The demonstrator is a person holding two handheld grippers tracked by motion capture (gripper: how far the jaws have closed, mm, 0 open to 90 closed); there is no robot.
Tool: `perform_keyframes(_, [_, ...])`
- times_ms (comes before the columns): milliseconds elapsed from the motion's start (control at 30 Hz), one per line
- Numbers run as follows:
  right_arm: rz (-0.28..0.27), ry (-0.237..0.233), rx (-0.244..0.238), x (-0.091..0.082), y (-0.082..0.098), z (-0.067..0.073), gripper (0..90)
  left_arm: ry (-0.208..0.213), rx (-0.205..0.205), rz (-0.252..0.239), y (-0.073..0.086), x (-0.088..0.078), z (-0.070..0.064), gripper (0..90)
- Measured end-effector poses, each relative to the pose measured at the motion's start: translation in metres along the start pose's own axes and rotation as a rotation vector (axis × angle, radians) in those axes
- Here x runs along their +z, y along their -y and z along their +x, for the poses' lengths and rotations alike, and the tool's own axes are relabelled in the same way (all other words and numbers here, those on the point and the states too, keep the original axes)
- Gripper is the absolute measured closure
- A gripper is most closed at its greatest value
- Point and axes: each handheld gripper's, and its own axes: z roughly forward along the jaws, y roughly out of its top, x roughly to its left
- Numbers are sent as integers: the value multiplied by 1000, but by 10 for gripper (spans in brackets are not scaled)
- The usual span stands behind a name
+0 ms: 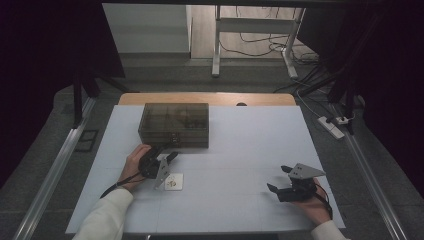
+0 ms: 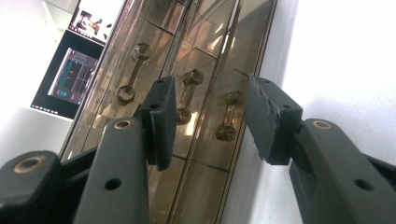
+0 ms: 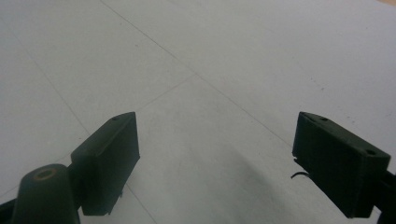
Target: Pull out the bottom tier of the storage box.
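The person wore long white sleeves on both arms. The left claw was black, with a grey three-cornered plate on its body and a thin black cable trailing back along the wrist. Close up, its two black arms carried brass-coloured rivets and small round holes, and ended in blocky black pads. The right claw matched it: black body, grey three-cornered plate with small holes, a dark cable looping at the wrist, and thick rectangular pads.

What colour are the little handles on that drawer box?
Brass-gold handles on the smoky brown see-through drawer box; clearest in the left gripper view.
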Motion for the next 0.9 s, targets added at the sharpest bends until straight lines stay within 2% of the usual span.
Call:
perform_keyframes(500, [11,2,-2,0,0,0,143,9,24,7,0,4,-1,551])
perform_keyframes(733, [8,4,0,0,0,1,143,18,47,14,1,5,-3,588])
perform_keyframes(900, [9,4,-1,1,0,1,143,15,48,17,2,6,-4,603])
